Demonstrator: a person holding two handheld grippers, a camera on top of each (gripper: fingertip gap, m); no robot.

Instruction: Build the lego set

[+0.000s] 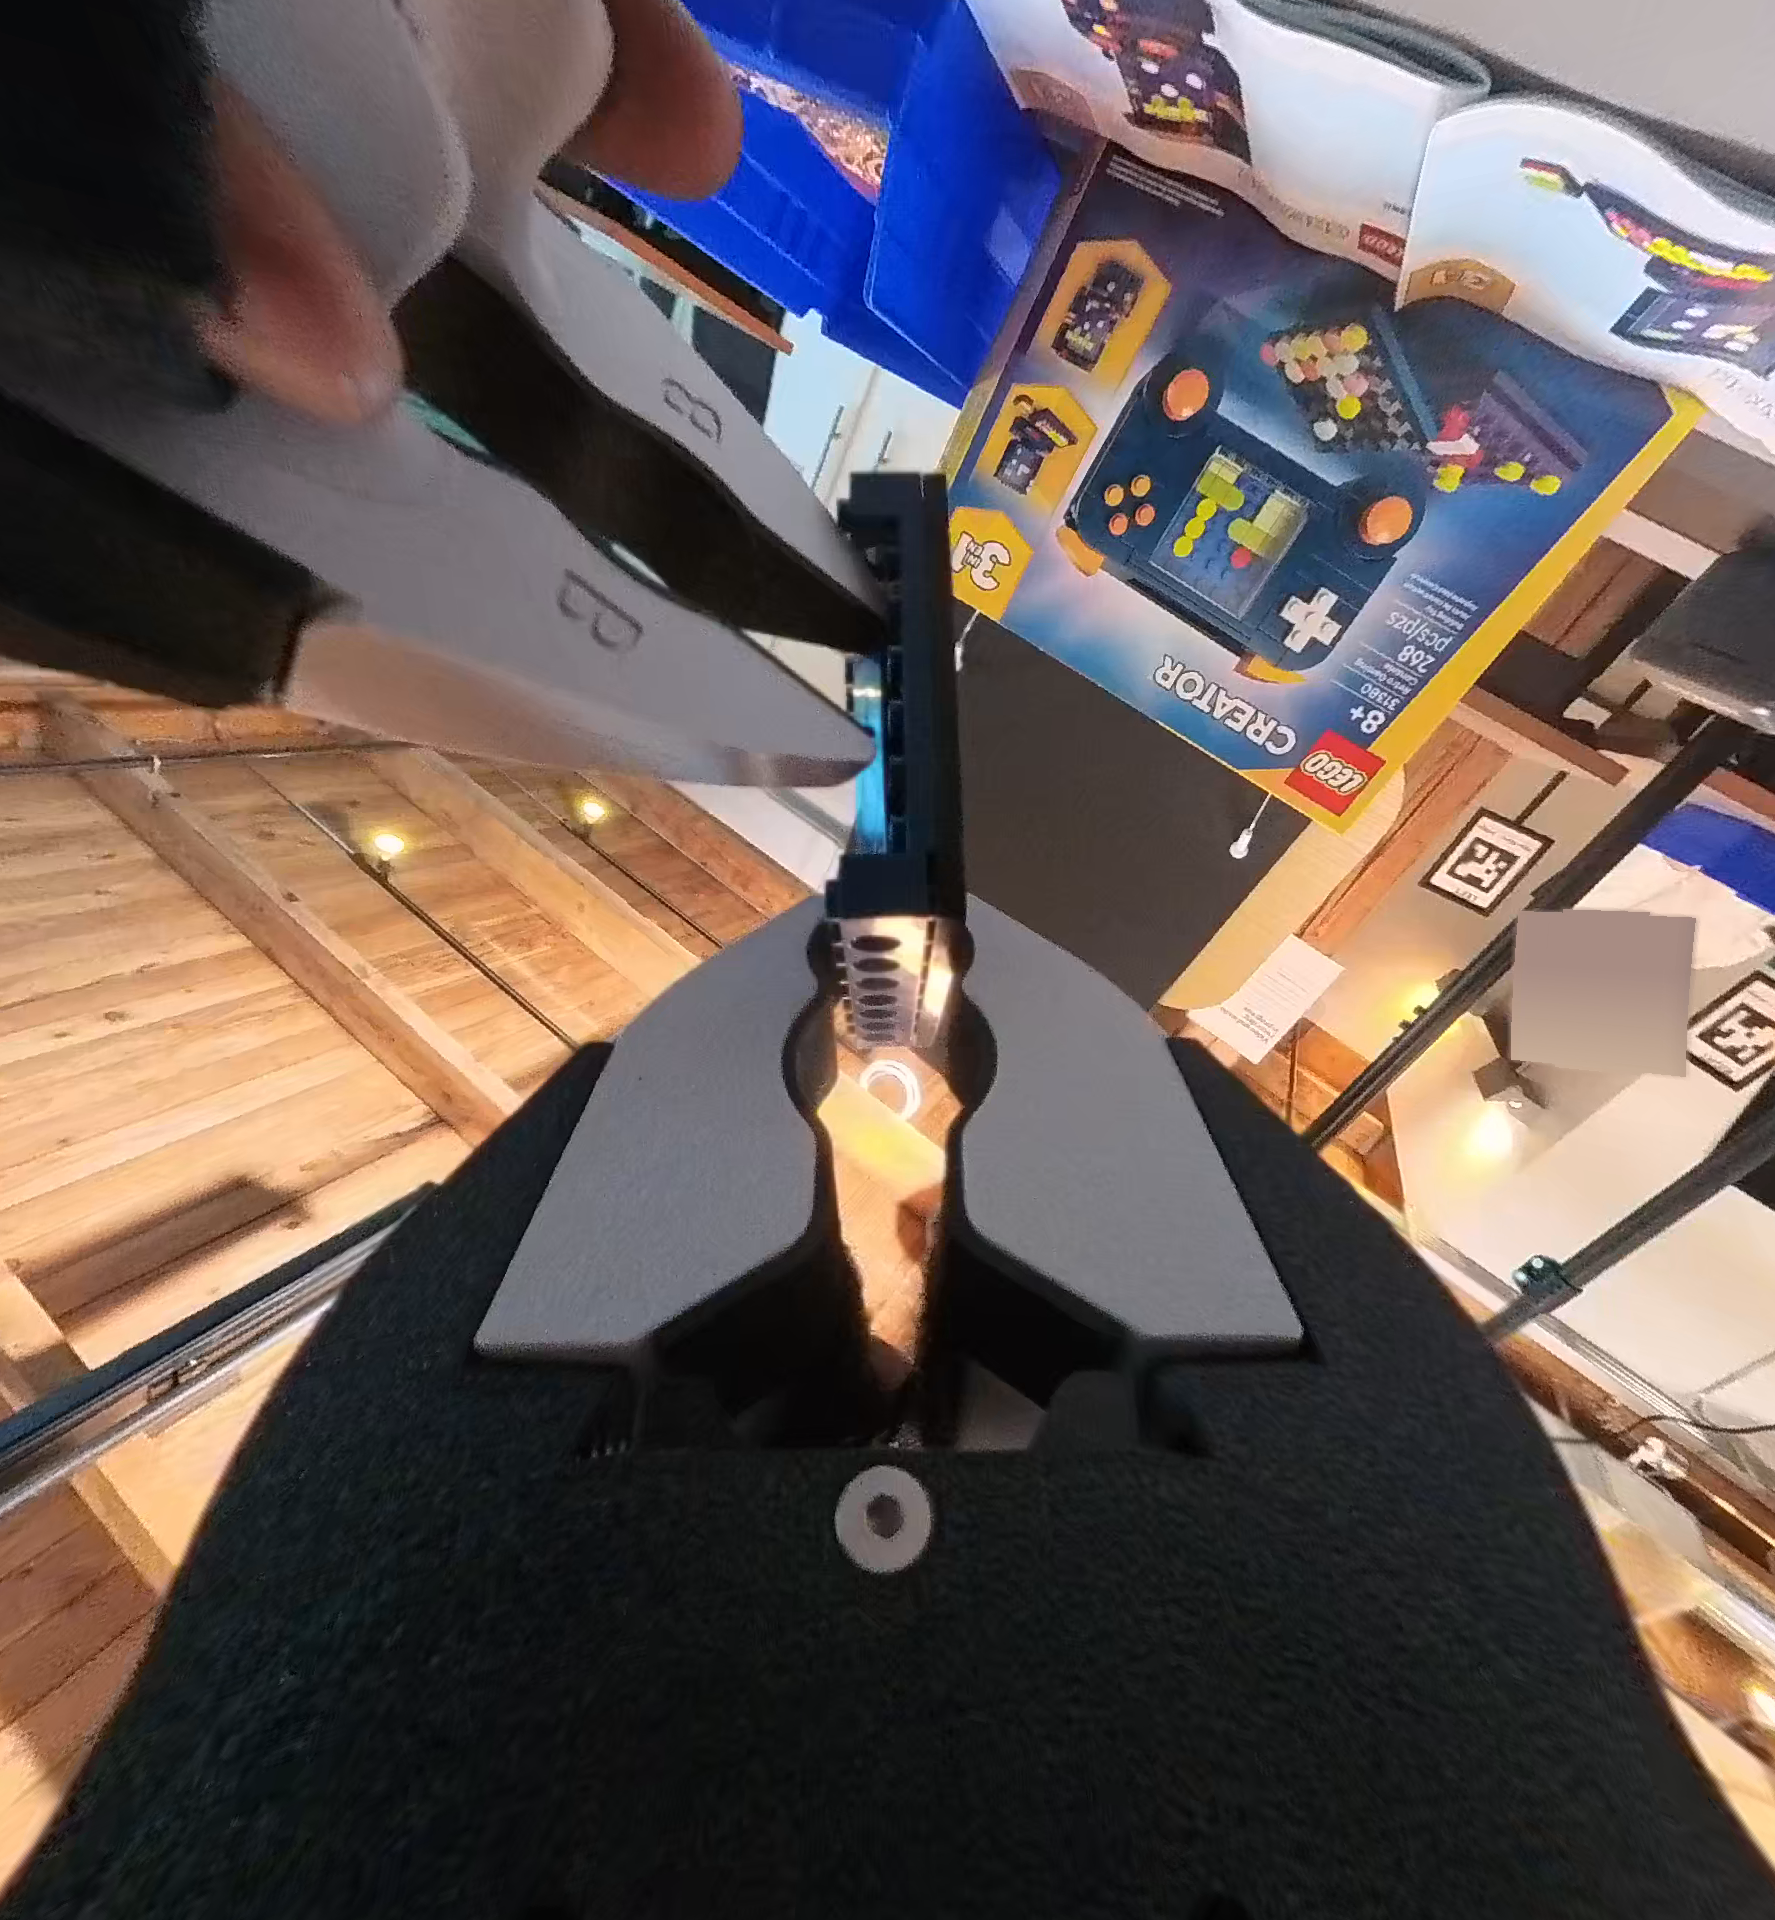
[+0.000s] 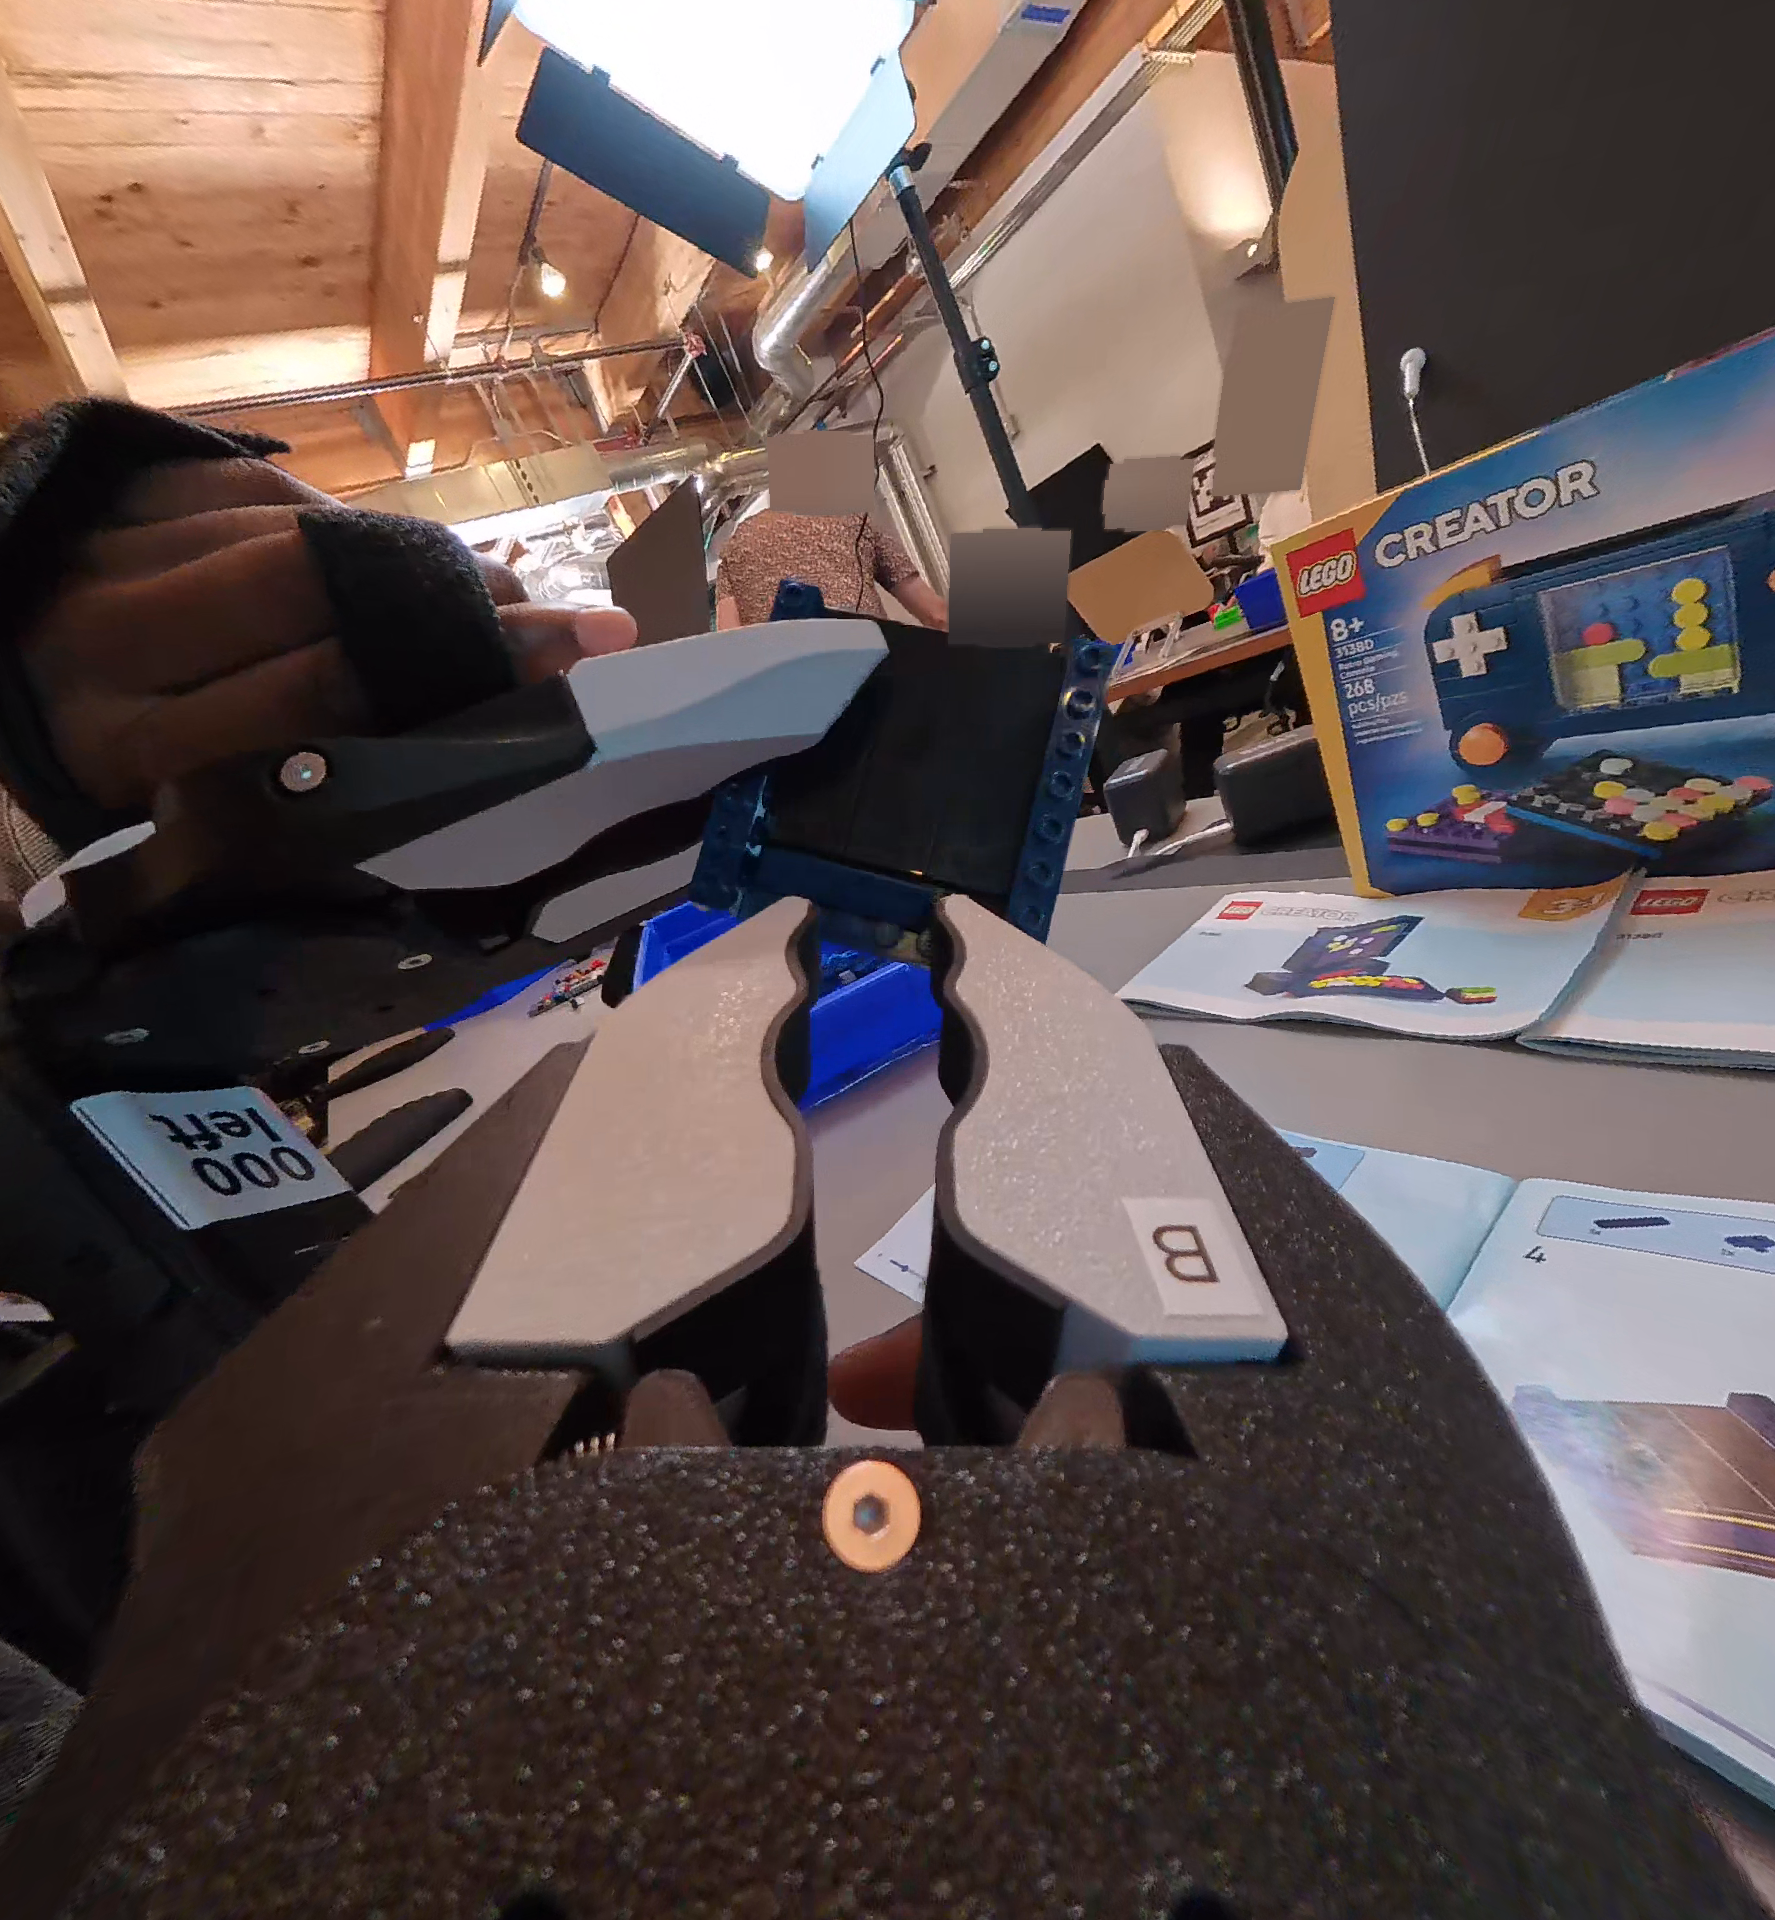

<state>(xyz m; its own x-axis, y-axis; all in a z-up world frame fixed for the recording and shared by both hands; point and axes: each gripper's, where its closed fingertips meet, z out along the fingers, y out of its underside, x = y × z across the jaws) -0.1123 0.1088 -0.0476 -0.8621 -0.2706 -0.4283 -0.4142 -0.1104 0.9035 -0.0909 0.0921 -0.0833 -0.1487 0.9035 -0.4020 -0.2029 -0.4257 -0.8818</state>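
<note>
— So, left to right?
— Left gripper (image 1: 888, 935) clamps the dark blue brick frame (image 1: 909, 665) by its edge, lifted above the grey table (image 2: 1278, 1091).
— And the right gripper (image 2: 872, 925)?
— Narrowed onto the frame's lower bar; contact unclear. Toy box (image 2: 1589, 675) beyond.

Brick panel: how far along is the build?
Done: black tiles and dark blue beams already form one panel. In hand: left hand-held gripper clamps its edge; right hand-held gripper sits at its lower beam, grip unclear. Left: loose pieces lie in the blue bin.
</note>
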